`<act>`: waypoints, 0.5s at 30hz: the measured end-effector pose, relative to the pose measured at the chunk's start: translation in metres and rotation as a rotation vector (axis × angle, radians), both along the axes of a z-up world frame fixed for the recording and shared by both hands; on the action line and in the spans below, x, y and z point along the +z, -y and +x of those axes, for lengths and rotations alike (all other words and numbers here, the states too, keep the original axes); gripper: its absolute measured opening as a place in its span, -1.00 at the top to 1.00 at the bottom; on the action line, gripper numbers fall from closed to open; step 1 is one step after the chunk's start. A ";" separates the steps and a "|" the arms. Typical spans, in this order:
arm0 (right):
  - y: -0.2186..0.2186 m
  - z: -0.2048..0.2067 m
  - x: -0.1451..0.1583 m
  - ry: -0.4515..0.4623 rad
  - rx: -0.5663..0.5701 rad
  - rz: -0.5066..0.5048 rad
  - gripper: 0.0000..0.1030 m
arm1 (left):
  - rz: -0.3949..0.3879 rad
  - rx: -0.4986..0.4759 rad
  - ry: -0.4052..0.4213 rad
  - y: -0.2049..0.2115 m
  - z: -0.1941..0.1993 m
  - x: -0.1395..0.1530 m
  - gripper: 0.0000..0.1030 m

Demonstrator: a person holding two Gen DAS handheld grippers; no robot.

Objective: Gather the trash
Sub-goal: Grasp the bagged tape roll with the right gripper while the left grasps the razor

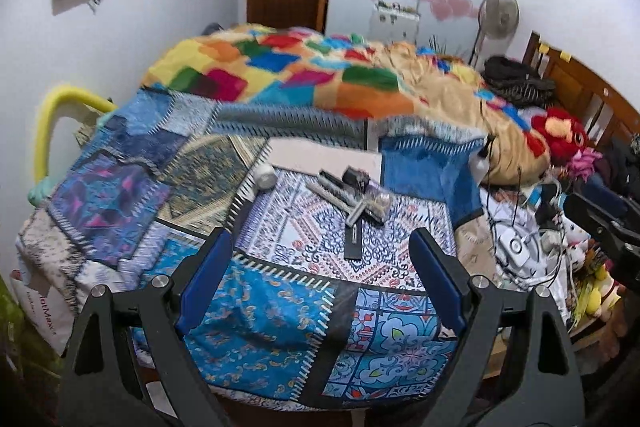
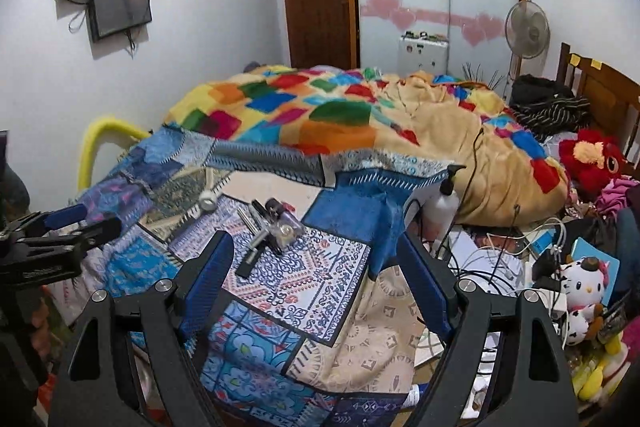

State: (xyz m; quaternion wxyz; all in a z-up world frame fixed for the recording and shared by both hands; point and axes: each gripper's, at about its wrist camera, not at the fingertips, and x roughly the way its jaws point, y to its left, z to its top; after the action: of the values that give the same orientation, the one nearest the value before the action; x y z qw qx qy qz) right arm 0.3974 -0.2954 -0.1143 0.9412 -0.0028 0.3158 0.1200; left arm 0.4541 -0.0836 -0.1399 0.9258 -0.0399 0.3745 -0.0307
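clutter pile (image 1: 352,195) lies on the bedspread ahead of the wide-open left gripper (image 1: 320,291).

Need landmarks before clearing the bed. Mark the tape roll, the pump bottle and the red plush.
tape roll (image 1: 265,175): left wrist view, on its white side.
pump bottle (image 2: 443,207): right wrist view, on the white body below the black pump.
red plush (image 2: 588,159): right wrist view, on its red body.
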 end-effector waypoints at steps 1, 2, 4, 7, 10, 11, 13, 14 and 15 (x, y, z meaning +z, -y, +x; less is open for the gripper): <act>0.000 0.005 -0.005 -0.015 0.008 0.001 -0.58 | 0.003 -0.009 -0.017 0.002 0.008 -0.008 -0.75; -0.001 0.011 -0.010 -0.027 0.012 0.003 -0.58 | 0.005 -0.017 -0.034 0.004 0.017 -0.016 -0.75; -0.003 0.023 -0.022 -0.056 0.018 0.006 -0.58 | 0.006 -0.030 -0.059 0.007 0.033 -0.030 -0.75; -0.005 0.041 -0.039 -0.094 0.016 0.008 -0.58 | 0.011 -0.055 -0.099 0.012 0.057 -0.052 -0.75; -0.006 0.061 -0.054 -0.138 0.015 0.029 -0.58 | 0.011 -0.079 -0.129 0.018 0.077 -0.072 -0.74; -0.006 0.069 -0.060 -0.155 0.014 0.039 -0.58 | 0.012 -0.086 -0.139 0.019 0.083 -0.079 -0.69; -0.008 0.084 -0.073 -0.190 0.009 0.047 -0.58 | 0.012 -0.105 -0.163 0.021 0.094 -0.093 -0.59; -0.008 0.090 -0.078 -0.201 0.007 0.050 -0.58 | 0.014 -0.115 -0.176 0.022 0.099 -0.100 -0.53; -0.009 0.098 -0.085 -0.218 0.007 0.061 -0.58 | 0.014 -0.122 -0.186 0.024 0.104 -0.106 -0.46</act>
State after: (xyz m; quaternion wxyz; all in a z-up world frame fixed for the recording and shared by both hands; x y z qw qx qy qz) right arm 0.4950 -0.2863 -0.1990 0.9005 0.0376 0.4126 0.1323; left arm 0.5586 -0.1073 -0.2460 0.8837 -0.0130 0.4609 -0.0807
